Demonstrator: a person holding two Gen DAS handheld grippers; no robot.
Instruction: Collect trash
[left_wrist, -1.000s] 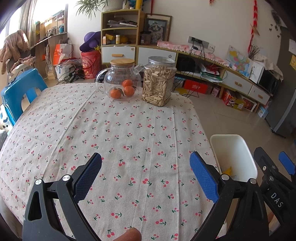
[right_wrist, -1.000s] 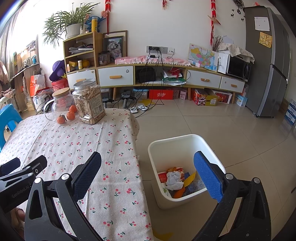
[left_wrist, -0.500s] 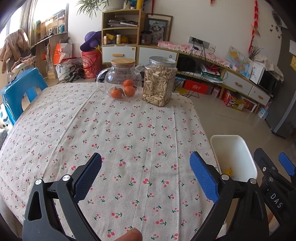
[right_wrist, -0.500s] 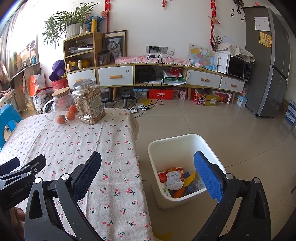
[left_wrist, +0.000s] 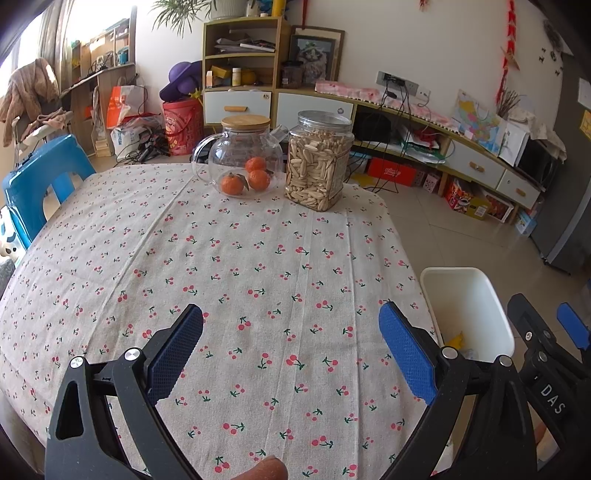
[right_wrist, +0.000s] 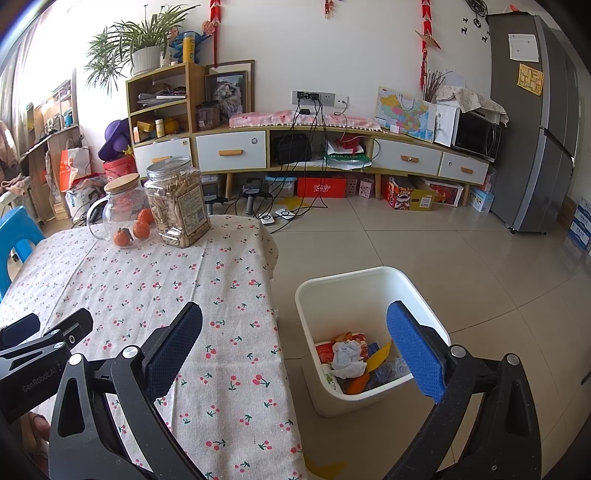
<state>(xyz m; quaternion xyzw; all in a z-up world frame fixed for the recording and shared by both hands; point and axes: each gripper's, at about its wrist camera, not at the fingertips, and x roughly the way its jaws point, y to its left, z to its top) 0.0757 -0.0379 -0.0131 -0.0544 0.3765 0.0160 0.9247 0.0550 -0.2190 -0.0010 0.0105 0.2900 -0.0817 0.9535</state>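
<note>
A living room lay ahead of me, with a cherry-print tabletop in front. At its far edge a glass pot of oranges stood just left of a jar. My left gripper hung over the cloth, jaws wide and holding nothing. My right gripper was likewise spread, above the bin on the floor right of the tabletop; trash lay inside it.

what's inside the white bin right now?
The white bin holds crumpled white paper, a red-and-white package, and yellow and orange scraps. Anything beneath that pile is covered; its near wall hides the bottom.
</note>
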